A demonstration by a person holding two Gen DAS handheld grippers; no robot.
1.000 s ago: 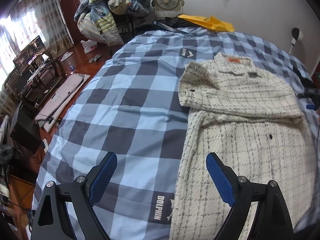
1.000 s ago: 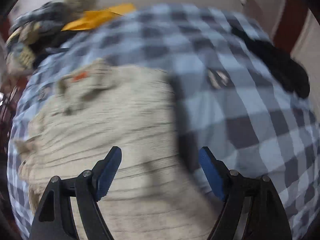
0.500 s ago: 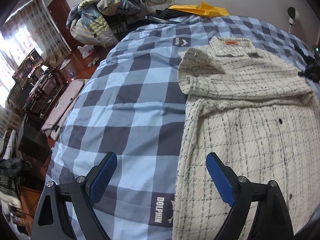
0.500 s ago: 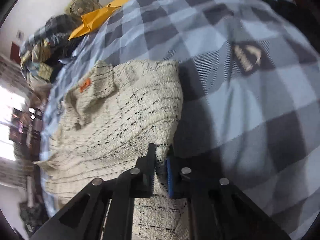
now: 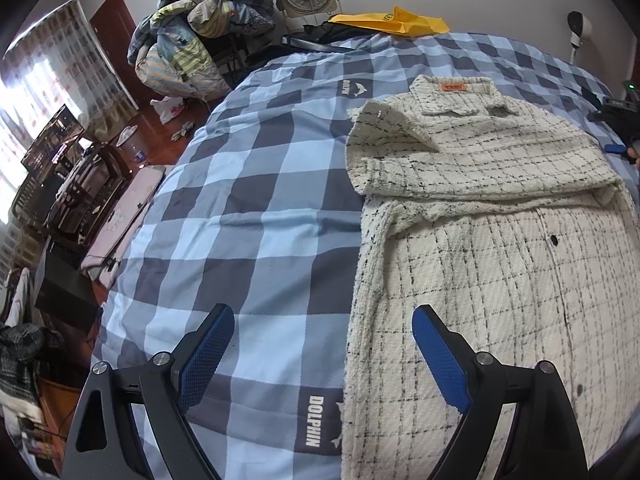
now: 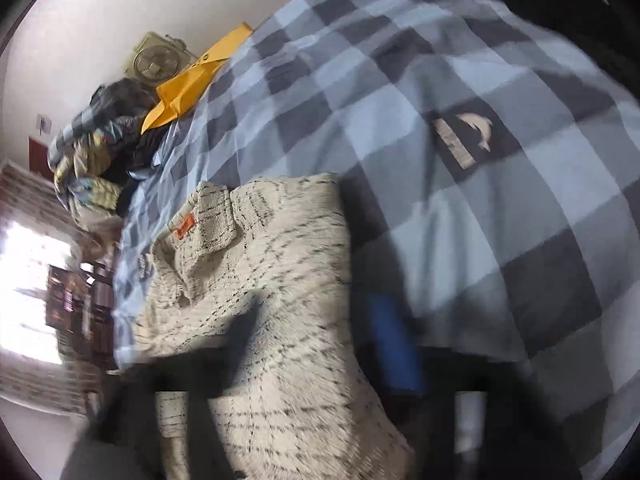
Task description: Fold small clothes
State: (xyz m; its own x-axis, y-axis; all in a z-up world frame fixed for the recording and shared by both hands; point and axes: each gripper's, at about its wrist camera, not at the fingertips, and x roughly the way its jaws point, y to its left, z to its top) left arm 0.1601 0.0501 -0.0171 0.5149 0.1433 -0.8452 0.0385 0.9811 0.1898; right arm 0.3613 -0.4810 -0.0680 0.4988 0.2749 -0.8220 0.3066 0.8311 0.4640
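Shirt (image 5: 500, 216) lies flat on the bed's (image 5: 248, 184) right half, 1 sleeve folded across. We judge it thick, soft, floppy; best pinched at hem corners. Left gripper (image 5: 320, 356) wide, empty; right gripper (image 6: 320, 344) opening, shirt edge between.

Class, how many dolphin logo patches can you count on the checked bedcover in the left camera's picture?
2: one dolphin patch left of the shirt's collar, another near its bottom hem. The shirt may hide more.

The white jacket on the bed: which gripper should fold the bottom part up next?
Probably left. The left hand-held gripper is open right at the cream plaid jacket's lower edge. The right hand-held gripper, its jaws opening, sits up by the folded sleeves.
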